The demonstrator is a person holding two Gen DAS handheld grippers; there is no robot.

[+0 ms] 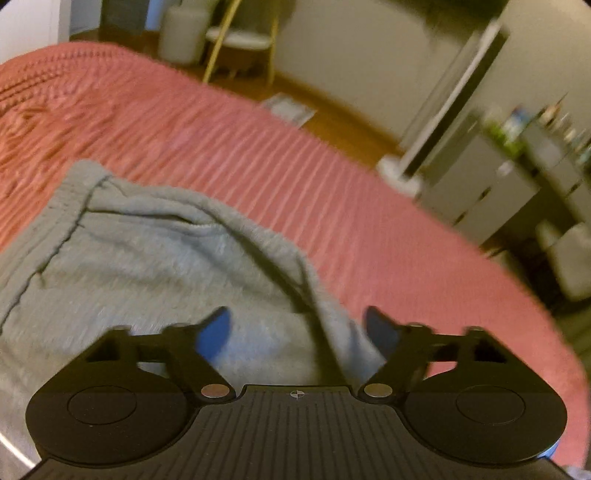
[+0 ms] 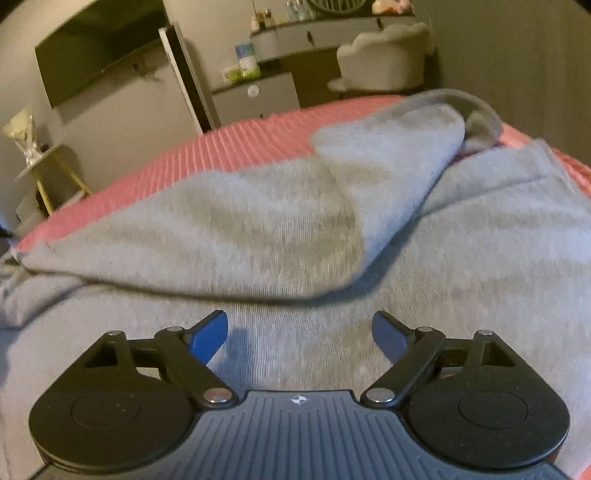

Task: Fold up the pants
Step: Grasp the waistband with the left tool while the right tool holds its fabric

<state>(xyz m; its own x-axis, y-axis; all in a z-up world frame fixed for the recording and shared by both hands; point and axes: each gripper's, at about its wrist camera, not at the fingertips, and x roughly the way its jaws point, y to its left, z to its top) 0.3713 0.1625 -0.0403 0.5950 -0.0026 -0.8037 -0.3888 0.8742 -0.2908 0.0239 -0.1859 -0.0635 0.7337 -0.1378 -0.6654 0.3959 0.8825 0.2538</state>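
Grey sweatpants (image 1: 147, 258) lie on a pink ribbed bedspread (image 1: 295, 177). In the left wrist view the waistband end with its ribbed band (image 1: 66, 199) is at the upper left, and a raised fold runs down toward my left gripper (image 1: 297, 325), which is open just above the cloth and holds nothing. In the right wrist view the pants (image 2: 461, 258) fill the lower frame, with one leg (image 2: 258, 229) folded over across the other. My right gripper (image 2: 299, 328) is open over the lower layer, empty.
The bedspread (image 2: 240, 147) ends at a far edge. Beyond it are a wood floor (image 1: 332, 110), a white stool (image 1: 181, 33), a cabinet with bottles (image 2: 255, 92), a wall TV (image 2: 99, 48), an upholstered chair (image 2: 384, 59) and a side table (image 2: 40, 162).
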